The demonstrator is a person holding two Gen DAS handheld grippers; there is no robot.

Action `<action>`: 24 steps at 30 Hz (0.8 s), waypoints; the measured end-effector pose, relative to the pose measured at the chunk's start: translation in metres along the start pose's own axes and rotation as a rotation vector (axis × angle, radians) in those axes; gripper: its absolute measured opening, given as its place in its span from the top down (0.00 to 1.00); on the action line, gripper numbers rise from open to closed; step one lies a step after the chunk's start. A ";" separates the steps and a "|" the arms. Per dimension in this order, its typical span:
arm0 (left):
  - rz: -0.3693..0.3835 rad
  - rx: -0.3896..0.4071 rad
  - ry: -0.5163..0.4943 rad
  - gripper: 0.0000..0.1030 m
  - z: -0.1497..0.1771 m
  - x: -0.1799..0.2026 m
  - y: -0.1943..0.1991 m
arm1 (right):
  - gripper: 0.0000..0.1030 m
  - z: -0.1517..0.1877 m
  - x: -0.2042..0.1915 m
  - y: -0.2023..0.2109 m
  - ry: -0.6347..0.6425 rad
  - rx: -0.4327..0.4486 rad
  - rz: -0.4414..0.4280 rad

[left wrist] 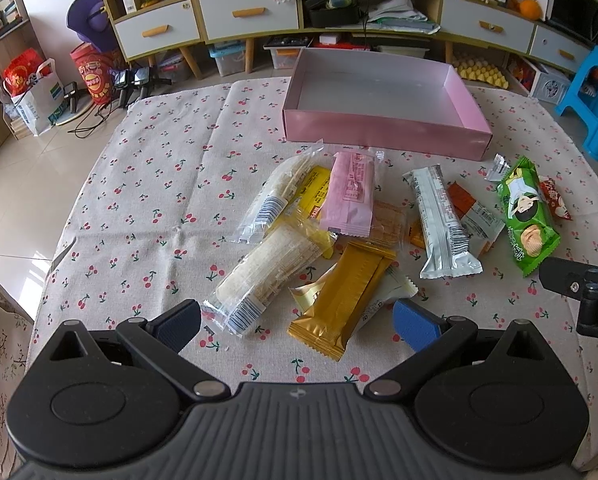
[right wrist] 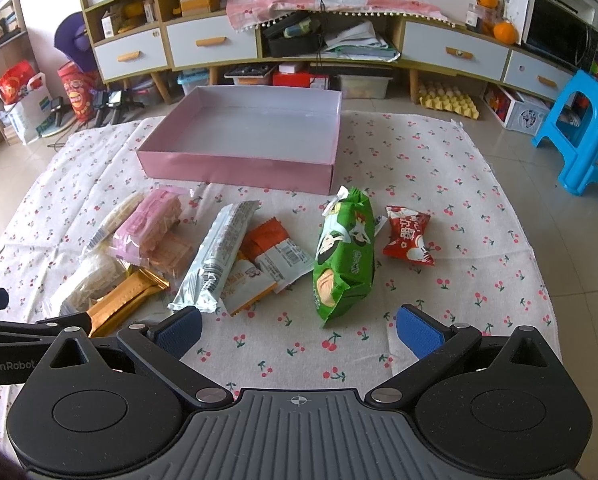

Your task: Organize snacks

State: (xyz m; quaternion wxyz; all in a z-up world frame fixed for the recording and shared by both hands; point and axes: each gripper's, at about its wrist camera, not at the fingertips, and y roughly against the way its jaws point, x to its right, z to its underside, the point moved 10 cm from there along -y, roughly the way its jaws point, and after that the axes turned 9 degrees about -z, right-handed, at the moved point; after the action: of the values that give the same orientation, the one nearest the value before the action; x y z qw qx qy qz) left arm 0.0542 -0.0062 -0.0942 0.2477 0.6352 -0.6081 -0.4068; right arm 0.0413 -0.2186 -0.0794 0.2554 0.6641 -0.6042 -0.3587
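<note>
Pink box (left wrist: 383, 130): shallow, open-topped, nothing inside; stands at the far side of the cherry-print cloth (left wrist: 159, 184).
Snacks, loose on the cloth in front of the box, none inside it: gold packet (left wrist: 345, 300), nearest the left gripper; pink packet (left wrist: 351, 194) lying over others in the heap; silver packet (left wrist: 443, 224); green chip bag (right wrist: 345, 256), just ahead of the right gripper; red candy packet (right wrist: 407, 236), beside the green bag.
Left gripper (left wrist: 297, 326): fingers spread wide, holding nothing, low over the gold packet.
Right gripper (right wrist: 299, 330): fingers spread wide, empty, above bare cloth short of the green bag
</note>
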 end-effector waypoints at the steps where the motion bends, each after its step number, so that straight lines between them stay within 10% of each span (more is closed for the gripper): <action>1: 0.004 0.001 0.002 0.01 0.000 0.000 0.000 | 0.00 0.000 0.000 0.000 -0.002 0.001 -0.001; 24: 0.114 0.072 -0.067 0.06 -0.043 -0.021 -0.009 | 0.00 -0.036 -0.010 -0.008 -0.020 -0.035 -0.214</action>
State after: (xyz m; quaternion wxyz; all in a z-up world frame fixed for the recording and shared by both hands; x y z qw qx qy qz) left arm 0.0960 0.0077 -0.0730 0.2270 0.5941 -0.6655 -0.3907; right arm 0.0745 -0.2111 -0.0619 0.2214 0.7165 -0.5261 -0.4011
